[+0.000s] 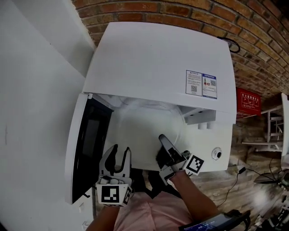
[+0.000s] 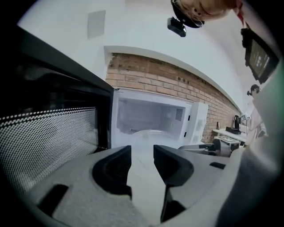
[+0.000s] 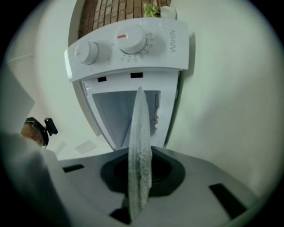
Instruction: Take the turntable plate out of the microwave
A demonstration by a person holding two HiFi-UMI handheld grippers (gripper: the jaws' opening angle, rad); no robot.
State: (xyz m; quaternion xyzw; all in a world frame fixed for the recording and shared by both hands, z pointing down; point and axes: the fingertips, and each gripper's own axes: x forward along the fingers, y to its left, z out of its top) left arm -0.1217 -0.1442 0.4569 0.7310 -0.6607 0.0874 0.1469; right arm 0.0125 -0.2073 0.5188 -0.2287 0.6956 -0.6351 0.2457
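The white microwave (image 1: 158, 63) stands with its door (image 1: 88, 140) swung open to the left. The clear glass turntable plate (image 1: 144, 135) lies in the cavity mouth, its near part over the front edge. My right gripper (image 1: 163, 139) is shut on the plate's near right rim. In the right gripper view the plate (image 3: 140, 146) runs edge-on between the jaws of the right gripper (image 3: 141, 170). My left gripper (image 1: 120, 151) hovers in front of the opening, left of the plate, open with nothing between its fingers. The left gripper view shows the left gripper (image 2: 142, 153), with the plate (image 2: 148, 133) ahead of it.
A brick wall (image 1: 180, 13) stands behind the microwave, with a red sign (image 1: 247, 101) at the right. A white wall (image 1: 31, 90) borders the open door. The two control knobs (image 3: 128, 40) sit on the panel right of the cavity. Label stickers (image 1: 201, 83) are on the top.
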